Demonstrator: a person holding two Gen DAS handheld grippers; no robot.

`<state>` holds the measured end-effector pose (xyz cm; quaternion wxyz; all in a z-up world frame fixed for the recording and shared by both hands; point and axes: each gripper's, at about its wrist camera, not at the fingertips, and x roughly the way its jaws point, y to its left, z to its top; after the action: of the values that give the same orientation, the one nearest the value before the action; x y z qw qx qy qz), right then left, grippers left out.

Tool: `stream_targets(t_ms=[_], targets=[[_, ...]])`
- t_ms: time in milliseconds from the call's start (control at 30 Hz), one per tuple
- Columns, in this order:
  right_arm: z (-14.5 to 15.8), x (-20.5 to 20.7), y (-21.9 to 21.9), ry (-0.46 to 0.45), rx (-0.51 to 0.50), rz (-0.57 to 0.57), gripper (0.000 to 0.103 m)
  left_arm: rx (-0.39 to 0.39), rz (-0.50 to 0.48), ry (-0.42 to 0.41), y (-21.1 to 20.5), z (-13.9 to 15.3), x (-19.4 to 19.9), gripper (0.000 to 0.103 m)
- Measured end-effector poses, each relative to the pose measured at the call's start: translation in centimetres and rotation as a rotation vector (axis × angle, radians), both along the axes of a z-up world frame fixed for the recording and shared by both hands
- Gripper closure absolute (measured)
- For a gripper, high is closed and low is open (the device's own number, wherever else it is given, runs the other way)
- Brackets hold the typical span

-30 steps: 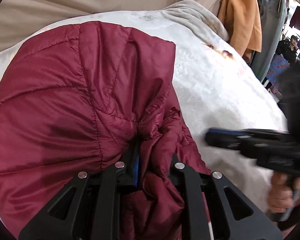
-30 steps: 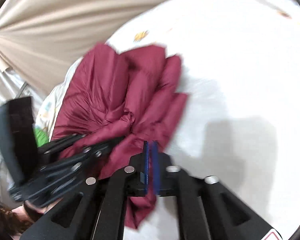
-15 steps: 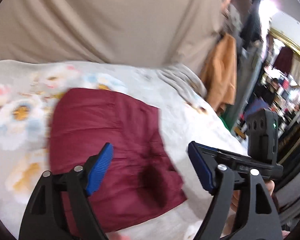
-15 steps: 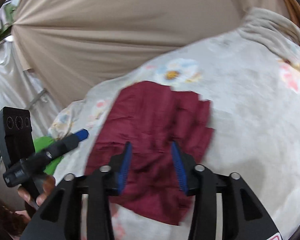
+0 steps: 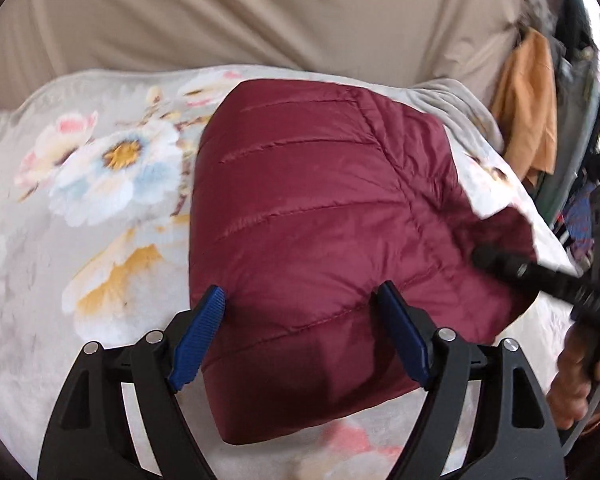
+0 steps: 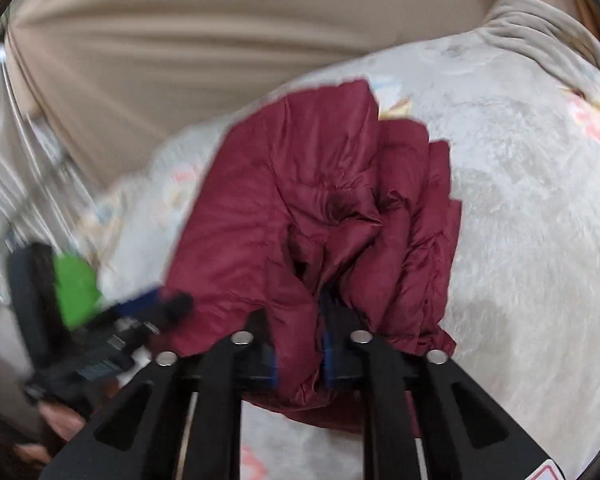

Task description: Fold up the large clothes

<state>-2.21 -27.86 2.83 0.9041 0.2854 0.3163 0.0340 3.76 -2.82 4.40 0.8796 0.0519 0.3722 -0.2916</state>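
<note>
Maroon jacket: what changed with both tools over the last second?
The left tool let go of the bunched maroon jacket and now stands open over its near edge, pads clear. The right tool opened, then has just been closing and now pinches a fold of the jacket. The jacket went from crumpled to a flatter folded block. It still lies on the floral blanket.

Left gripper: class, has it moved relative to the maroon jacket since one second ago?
Yes. The left gripper released the maroon jacket and drew back; its open jaws now straddle the near edge.

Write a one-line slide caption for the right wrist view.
Right hand-held gripper shut on a bunched fold of the maroon puffer jacket lying on a floral blanket.
</note>
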Motion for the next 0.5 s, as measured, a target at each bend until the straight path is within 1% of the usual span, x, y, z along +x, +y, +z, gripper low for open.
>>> stream_targets(t_ms=[33, 67, 133, 167, 200, 233, 267, 300, 333, 367, 400, 433, 500], targets=[[-0.5, -0.6, -0.8, 0.005, 0.018, -0.021, 0.092, 0.018, -0.012, 0.000, -0.7, -0.4, 0.0, 0.025], [-1.3, -0.8, -1.2, 0.029, 0.032, -0.029, 0.092, 0.040, -0.009, 0.003, -1.3, -1.0, 0.3, 0.025], [-4.0, -0.5, -2.2, 0.096, 0.078, -0.032, 0.091, 0.078, -0.004, -0.010, -2.2, -2.0, 0.2, 0.022], [-5.9, -0.2, -2.6, 0.118, 0.125, -0.017, 0.090, 0.104, -0.005, -0.028, -2.7, -2.5, 0.1, 0.020], [-6.8, -0.2, -3.0, 0.125, 0.168, -0.017, 0.090, 0.118, -0.005, -0.038, -3.0, -2.8, 0.0, 0.019], [-7.1, -0.3, -3.4, 0.132, 0.204, -0.021, 0.090, 0.131, -0.001, -0.051, -3.3, -3.0, -0.2, 0.018], [-6.7, -0.5, -3.5, 0.140, 0.203, -0.023, 0.090, 0.141, 0.004, -0.065, -3.5, -3.1, -0.5, 0.018], [-5.8, -0.7, -3.5, 0.143, 0.165, -0.036, 0.090, 0.146, 0.005, -0.074, -3.7, -3.2, -0.6, 0.018], [-4.4, -1.1, -3.3, 0.136, 0.102, -0.061, 0.088, 0.149, 0.006, -0.079, -3.8, -3.2, -0.6, 0.018], [-2.9, -1.5, -3.0, 0.119, 0.040, -0.092, 0.084, 0.149, 0.008, -0.079, -3.8, -3.1, -0.7, 0.018], [-1.6, -1.9, -2.7, 0.096, -0.008, -0.115, 0.080, 0.144, 0.011, -0.074, -3.7, -3.0, -0.6, 0.017], [0.5, -2.1, -2.2, 0.061, -0.091, -0.148, 0.077, 0.143, 0.012, -0.073, -3.7, -3.0, -0.5, 0.017], [3.4, -1.6, -1.3, 0.010, -0.200, -0.161, 0.077, 0.148, 0.017, -0.077, -3.8, -3.0, -0.6, 0.015]])
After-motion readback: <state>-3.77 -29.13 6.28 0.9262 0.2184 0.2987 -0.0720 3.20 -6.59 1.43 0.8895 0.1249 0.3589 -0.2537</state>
